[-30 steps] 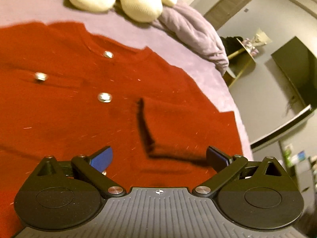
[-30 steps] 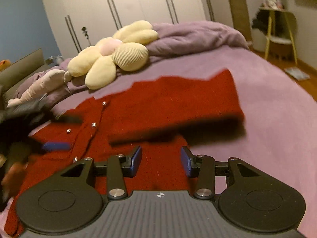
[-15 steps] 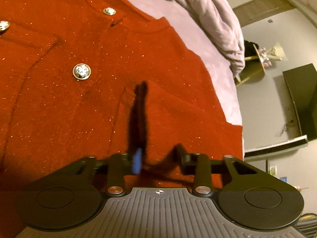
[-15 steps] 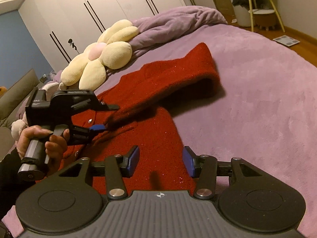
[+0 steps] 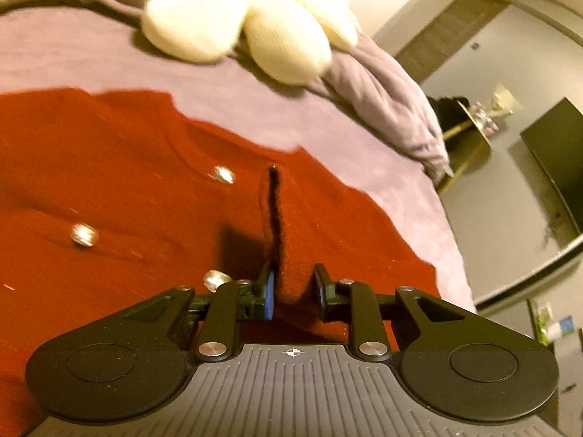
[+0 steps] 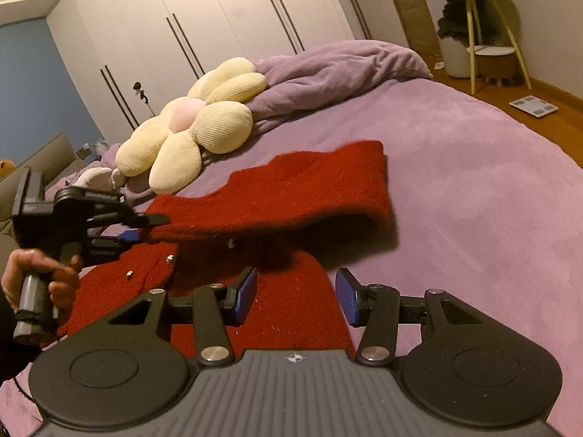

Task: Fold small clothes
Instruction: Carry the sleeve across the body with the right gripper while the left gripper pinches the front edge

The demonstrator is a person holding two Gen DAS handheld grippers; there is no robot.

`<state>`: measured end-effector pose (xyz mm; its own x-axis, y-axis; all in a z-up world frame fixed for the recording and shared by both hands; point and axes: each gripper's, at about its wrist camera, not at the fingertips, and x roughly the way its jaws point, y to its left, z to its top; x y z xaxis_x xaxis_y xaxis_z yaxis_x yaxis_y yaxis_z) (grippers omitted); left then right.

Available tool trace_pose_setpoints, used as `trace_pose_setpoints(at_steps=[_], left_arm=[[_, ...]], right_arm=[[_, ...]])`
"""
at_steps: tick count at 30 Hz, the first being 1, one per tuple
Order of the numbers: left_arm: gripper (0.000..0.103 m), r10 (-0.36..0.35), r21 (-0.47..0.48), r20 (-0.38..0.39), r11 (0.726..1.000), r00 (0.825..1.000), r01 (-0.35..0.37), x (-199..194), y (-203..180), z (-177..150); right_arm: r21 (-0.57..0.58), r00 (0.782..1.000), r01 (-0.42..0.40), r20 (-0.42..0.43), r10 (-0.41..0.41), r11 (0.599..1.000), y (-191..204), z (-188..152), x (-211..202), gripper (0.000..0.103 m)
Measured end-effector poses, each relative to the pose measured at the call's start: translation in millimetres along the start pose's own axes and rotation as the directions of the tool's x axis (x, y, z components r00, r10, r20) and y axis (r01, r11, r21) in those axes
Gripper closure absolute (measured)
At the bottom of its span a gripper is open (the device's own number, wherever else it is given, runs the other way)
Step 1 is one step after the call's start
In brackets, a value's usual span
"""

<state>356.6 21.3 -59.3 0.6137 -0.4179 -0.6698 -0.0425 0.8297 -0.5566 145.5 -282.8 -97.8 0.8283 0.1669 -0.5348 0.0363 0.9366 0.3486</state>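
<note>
Red cardigan spread on purple bed. Left tongs pinched on sleeve cuff, sleeve lifted off body, hanging across cardigan front. Right tongs parted wide, gripping nothing, hovering above cardigan's lower part, just beneath raised sleeve. One cardigan; three silver buttons visible in left view. One cream flower pillow beyond collar, beside bunched purple blanket.

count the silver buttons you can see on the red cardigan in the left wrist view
3. One button sits near the neckline of the red cardigan, one farther left, one beside the left gripper. More may be hidden under the gripper or lifted sleeve.
</note>
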Motion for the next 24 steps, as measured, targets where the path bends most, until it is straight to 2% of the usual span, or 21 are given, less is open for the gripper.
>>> trace_pose_setpoints(at_steps=[4,8,12,14,16,19,22,24], left_arm=[[0.079,0.025,0.007,0.02,1.0,0.999,-0.025,-11.7,18.5,4.7],[0.079,0.066,0.036,0.05,0.997,0.997,-0.068,-22.6,33.6,10.7],[0.079,0.108,0.012,0.074,0.994,0.991,-0.11,-32.3,56.6,16.0],[0.079,0.106,-0.002,0.08,0.994,0.991,-0.107,-34.9,63.8,16.9],[0.08,0.098,-0.011,0.086,0.995,0.992,-0.097,-37.9,67.9,17.9],[0.08,0.086,-0.018,0.107,0.996,0.991,-0.084,-44.7,70.1,22.7],[0.08,0.079,-0.016,0.135,0.997,0.988,-0.078,-53.0,71.4,28.5],[0.08,0.085,-0.015,0.154,0.996,0.984,-0.084,-60.1,75.7,33.0]], right_arm=[[-0.004,1.0,-0.015,-0.009,0.015,1.0,7.4,10.5,18.3,0.056],[0.045,0.999,-0.032,-0.033,0.034,0.998,6.8,19.5,38.0,0.056],[0.093,0.997,-0.037,-0.058,0.042,0.995,3.5,23.0,56.3,0.056],[0.149,0.995,-0.063,-0.061,0.073,0.987,0.2,24.7,65.6,0.056],[0.24,0.989,-0.114,-0.061,0.132,0.964,-5.6,25.2,76.0,0.057],[0.393,0.976,-0.161,-0.07,0.204,0.905,-16.9,21.5,96.0,0.057],[0.467,0.976,-0.158,-0.058,0.209,0.87,-23.4,17.2,108.9,0.057],[0.501,0.98,-0.163,-0.015,0.196,0.85,-28.1,17.4,110.6,0.057]])
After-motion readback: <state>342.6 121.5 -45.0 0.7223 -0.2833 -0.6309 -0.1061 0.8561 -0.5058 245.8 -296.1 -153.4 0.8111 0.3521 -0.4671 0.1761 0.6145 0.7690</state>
